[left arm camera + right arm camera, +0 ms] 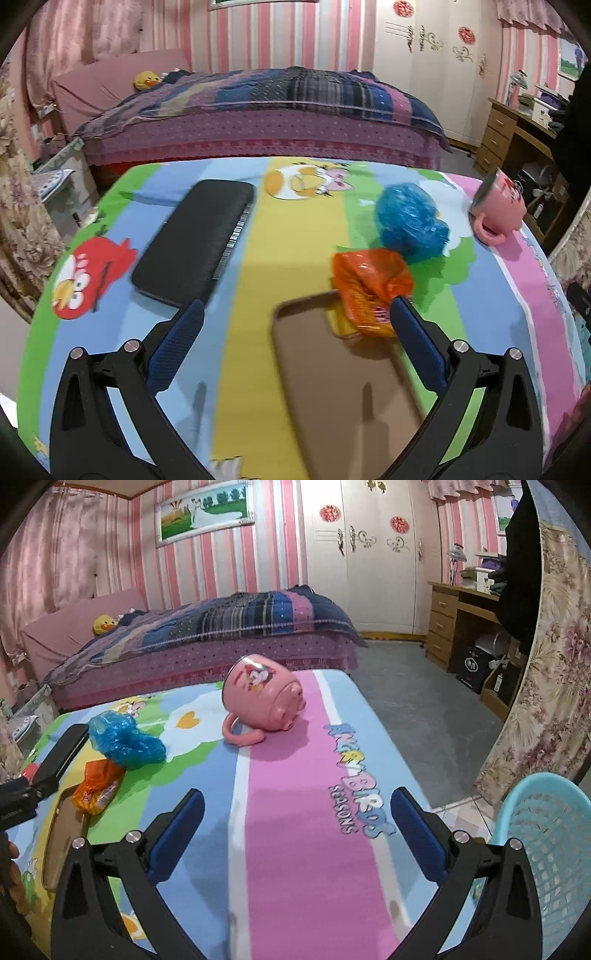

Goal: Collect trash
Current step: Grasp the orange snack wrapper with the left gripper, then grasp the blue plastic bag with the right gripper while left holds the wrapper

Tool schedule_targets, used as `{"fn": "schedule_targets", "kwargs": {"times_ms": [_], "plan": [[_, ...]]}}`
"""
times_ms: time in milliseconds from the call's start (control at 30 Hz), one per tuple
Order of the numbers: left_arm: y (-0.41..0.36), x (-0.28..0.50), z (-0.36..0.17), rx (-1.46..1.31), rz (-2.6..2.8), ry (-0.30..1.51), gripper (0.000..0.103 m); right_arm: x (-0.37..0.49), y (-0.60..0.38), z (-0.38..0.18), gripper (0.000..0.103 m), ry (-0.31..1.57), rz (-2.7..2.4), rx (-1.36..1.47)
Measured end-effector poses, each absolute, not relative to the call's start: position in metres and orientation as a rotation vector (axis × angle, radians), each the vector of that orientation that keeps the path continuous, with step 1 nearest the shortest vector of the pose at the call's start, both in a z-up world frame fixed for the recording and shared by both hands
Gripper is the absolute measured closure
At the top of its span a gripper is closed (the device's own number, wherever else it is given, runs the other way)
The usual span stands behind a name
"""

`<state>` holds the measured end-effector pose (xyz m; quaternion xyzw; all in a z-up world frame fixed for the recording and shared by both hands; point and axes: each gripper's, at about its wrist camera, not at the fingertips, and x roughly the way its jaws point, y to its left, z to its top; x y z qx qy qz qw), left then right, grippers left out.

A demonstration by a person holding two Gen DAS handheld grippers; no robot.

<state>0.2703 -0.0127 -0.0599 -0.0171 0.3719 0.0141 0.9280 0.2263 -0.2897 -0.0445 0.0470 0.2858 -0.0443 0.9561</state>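
While both sit wide open holding nothing, left tool [295,314] hovers over the brown tray [332,387], its right finger just beside the orange wrapper [369,288] lying on the tray's far edge. Blue bag [410,221] lies beyond it; right tool [297,805] near the surface's [295,849] right edge, basket [546,849] beside.
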Motion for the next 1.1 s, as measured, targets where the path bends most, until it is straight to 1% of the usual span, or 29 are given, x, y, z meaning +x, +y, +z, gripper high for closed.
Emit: {"fn": "schedule_targets", "kwargs": {"times_ms": [100, 200, 267, 333, 367, 433, 567, 600, 633, 867, 1100], "plan": [[-0.028, 0.28, -0.069, -0.061, -0.015, 0.823, 0.006, 0.226, -0.294, -0.045, 0.004, 0.568, -0.08, 0.086], [-0.04, 0.288, -0.077, -0.071, -0.029, 0.834, 0.006, 0.23, -0.295, -0.047, 0.004, 0.593, -0.103, 0.068], [-0.046, 0.295, -0.082, -0.064, -0.031, 0.853, 0.009, 0.232, -0.295, -0.051, 0.004, 0.611, -0.107, 0.063], [-0.05, 0.301, -0.087, -0.063, -0.038, 0.873, 0.028, 0.235, -0.296, -0.053, 0.004, 0.632, -0.108, 0.061], [-0.051, 0.302, -0.088, -0.058, -0.038, 0.873, 0.03, 0.234, -0.296, -0.053, 0.005, 0.636, -0.105, 0.061], [-0.053, 0.3, -0.086, -0.049, -0.068, 0.86, 0.055, 0.235, -0.297, -0.053, 0.005, 0.64, -0.103, 0.071], [-0.049, 0.295, -0.079, -0.042, -0.097, 0.844, 0.067, 0.234, -0.295, -0.054, 0.005, 0.634, -0.107, 0.094], [-0.047, 0.292, -0.075, -0.042, -0.103, 0.834, 0.082, 0.233, -0.294, -0.054, 0.005, 0.634, -0.106, 0.095], [-0.045, 0.289, -0.07, -0.047, -0.12, 0.825, 0.094, 0.233, -0.292, -0.053, 0.005, 0.633, -0.098, 0.093], [-0.019, 0.266, -0.044, -0.021, -0.106, 0.751, 0.097, 0.228, -0.264, -0.043, 0.005, 0.595, -0.044, 0.051], [0.037, 0.257, -0.028, -0.065, -0.043, 0.725, 0.097, 0.232, -0.217, -0.039, 0.005, 0.599, 0.036, -0.047]]}}
